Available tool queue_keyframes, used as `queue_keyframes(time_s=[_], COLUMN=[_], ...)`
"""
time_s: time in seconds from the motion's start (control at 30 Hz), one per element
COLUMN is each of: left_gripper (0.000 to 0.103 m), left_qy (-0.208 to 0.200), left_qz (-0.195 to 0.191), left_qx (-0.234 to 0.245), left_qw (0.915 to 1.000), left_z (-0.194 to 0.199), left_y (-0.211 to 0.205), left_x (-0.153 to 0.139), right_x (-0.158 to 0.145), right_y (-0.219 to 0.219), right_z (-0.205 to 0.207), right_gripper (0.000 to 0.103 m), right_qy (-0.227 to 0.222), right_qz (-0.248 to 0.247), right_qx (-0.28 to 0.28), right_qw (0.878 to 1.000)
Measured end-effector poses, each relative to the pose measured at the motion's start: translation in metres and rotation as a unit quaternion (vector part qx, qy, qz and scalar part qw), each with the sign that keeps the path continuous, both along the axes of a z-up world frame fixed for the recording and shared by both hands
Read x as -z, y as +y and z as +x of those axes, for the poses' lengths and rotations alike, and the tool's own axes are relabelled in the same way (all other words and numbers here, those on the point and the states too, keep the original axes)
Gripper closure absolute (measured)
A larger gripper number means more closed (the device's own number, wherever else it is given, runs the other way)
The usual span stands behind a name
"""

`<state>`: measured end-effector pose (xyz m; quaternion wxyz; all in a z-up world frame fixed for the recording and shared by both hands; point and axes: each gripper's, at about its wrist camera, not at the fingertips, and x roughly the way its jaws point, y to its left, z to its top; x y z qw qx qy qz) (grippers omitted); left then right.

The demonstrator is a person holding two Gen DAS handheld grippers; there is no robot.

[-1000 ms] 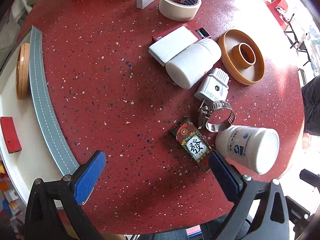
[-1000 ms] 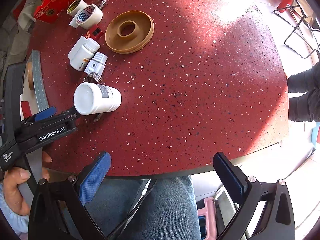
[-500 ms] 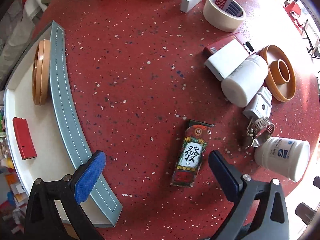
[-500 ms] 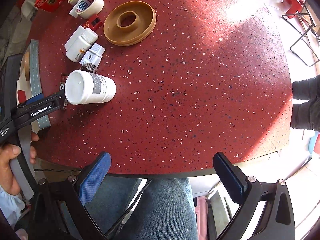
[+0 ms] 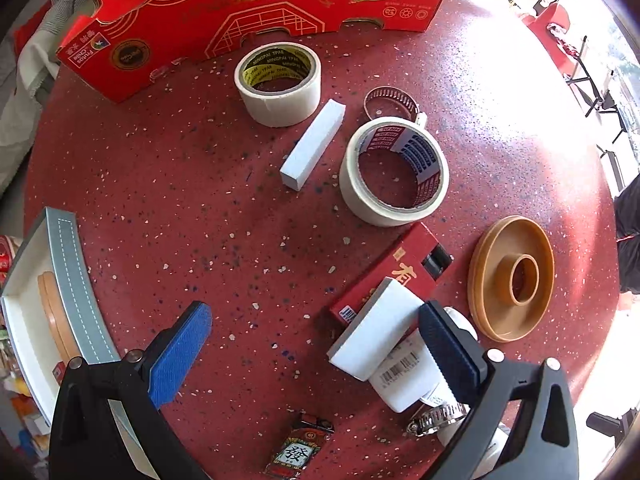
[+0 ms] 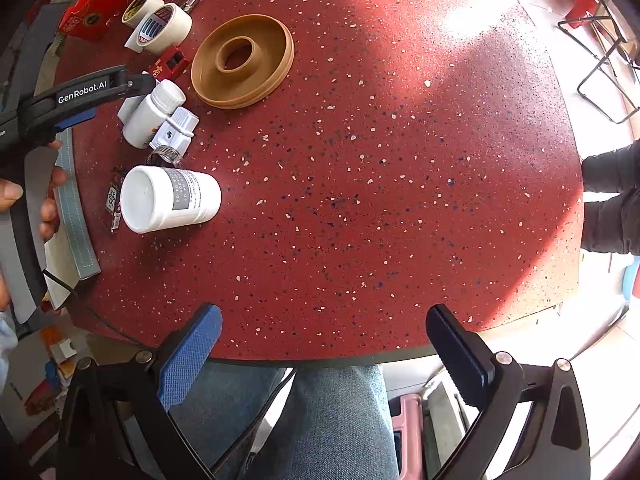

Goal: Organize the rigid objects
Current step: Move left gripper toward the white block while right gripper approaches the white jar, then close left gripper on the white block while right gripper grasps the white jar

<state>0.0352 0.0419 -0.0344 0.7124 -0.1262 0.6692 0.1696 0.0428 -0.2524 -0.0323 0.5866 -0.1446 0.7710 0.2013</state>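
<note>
My left gripper (image 5: 316,344) stands open above the red speckled table (image 5: 180,200), empty between its pads. Its right pad is over a white bottle (image 5: 412,380), on which a white block (image 5: 378,332) rests beside a red box (image 5: 394,276). Ahead lie two tape rolls (image 5: 276,84) (image 5: 394,172), a white bar (image 5: 314,144), a hose clamp (image 5: 394,102) and a brown disc (image 5: 512,278). A card pack (image 5: 300,452) lies just below the gripper. My right gripper (image 6: 320,348) is open and empty at the table's near edge. A large white bottle (image 6: 168,198) lies on its side at the left.
A grey-rimmed white tray (image 5: 64,264) at the left edge holds a brown disc (image 5: 56,320). A red cardboard box (image 5: 240,12) stands at the far side. A white plug (image 6: 176,130) and a second clamp (image 5: 436,420) lie near the bottles. A person's jeans-clad leg (image 6: 332,420) is below the table edge.
My left gripper has moved forward across the table, from over the card pack to the red box and white block, bringing the tape rolls and cardboard box into view. The right gripper has barely shifted.
</note>
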Motion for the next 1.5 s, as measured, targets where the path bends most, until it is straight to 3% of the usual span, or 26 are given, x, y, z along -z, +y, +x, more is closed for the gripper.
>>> queue_keyframes(time_s=[0.03, 0.13, 0.23, 0.43, 0.53, 0.67, 0.8, 0.9, 0.97, 1.07, 1.4, 1.43, 1.5], left_gripper=[0.000, 0.000, 0.000, 0.000, 0.000, 0.000, 0.000, 0.000, 0.000, 0.000, 0.000, 0.000, 0.000], left_qy=[0.012, 0.026, 0.011, 0.007, 0.015, 0.028, 0.021, 0.004, 0.000, 0.003, 0.010, 0.009, 0.014], left_qz=[0.029, 0.026, 0.014, 0.018, -0.004, -0.002, -0.010, -0.038, -0.036, -0.043, -0.029, -0.029, -0.032], left_qx=[-0.001, -0.043, -0.075, -0.064, -0.095, -0.136, -0.139, -0.155, -0.157, -0.160, -0.171, -0.175, -0.182], left_qw=[0.9995, 0.9984, 0.9970, 0.9978, 0.9953, 0.9903, 0.9900, 0.9873, 0.9869, 0.9862, 0.9847, 0.9841, 0.9828], left_z=[-0.005, -0.029, -0.044, -0.052, -0.064, -0.084, -0.098, -0.102, -0.104, -0.099, -0.110, -0.116, -0.107], left_y=[0.009, 0.045, 0.068, 0.056, 0.066, 0.084, 0.100, 0.086, 0.083, 0.070, 0.054, 0.046, 0.058], left_x=[-0.001, -0.004, -0.015, -0.030, -0.027, -0.026, -0.035, -0.035, -0.042, -0.040, -0.039, -0.038, -0.029], right_x=[0.000, -0.003, -0.004, 0.001, 0.004, 0.001, -0.017, -0.032, -0.036, -0.026, 0.005, 0.007, 0.014], right_y=[0.003, 0.016, 0.030, 0.074, 0.095, 0.106, 0.101, 0.096, 0.093, 0.098, 0.131, 0.133, 0.142], right_z=[0.004, 0.014, 0.028, 0.074, 0.094, 0.108, 0.079, 0.042, 0.016, -0.022, -0.040, -0.041, -0.043], right_gripper=[0.000, 0.000, 0.000, 0.000, 0.000, 0.000, 0.000, 0.000, 0.000, 0.000, 0.000, 0.003, 0.021], right_qy=[-0.003, -0.015, -0.031, -0.064, -0.075, -0.074, -0.085, -0.107, -0.112, -0.111, -0.123, -0.123, -0.118], right_qz=[0.002, 0.007, 0.012, 0.028, 0.026, 0.029, 0.063, 0.104, 0.124, 0.125, 0.090, 0.089, 0.086], right_qx=[-0.001, -0.008, -0.014, -0.026, -0.028, -0.021, -0.080, -0.149, -0.189, -0.237, -0.267, -0.269, -0.271], right_qw=[1.000, 1.000, 0.999, 0.997, 0.997, 0.997, 0.991, 0.978, 0.968, 0.957, 0.952, 0.951, 0.952])
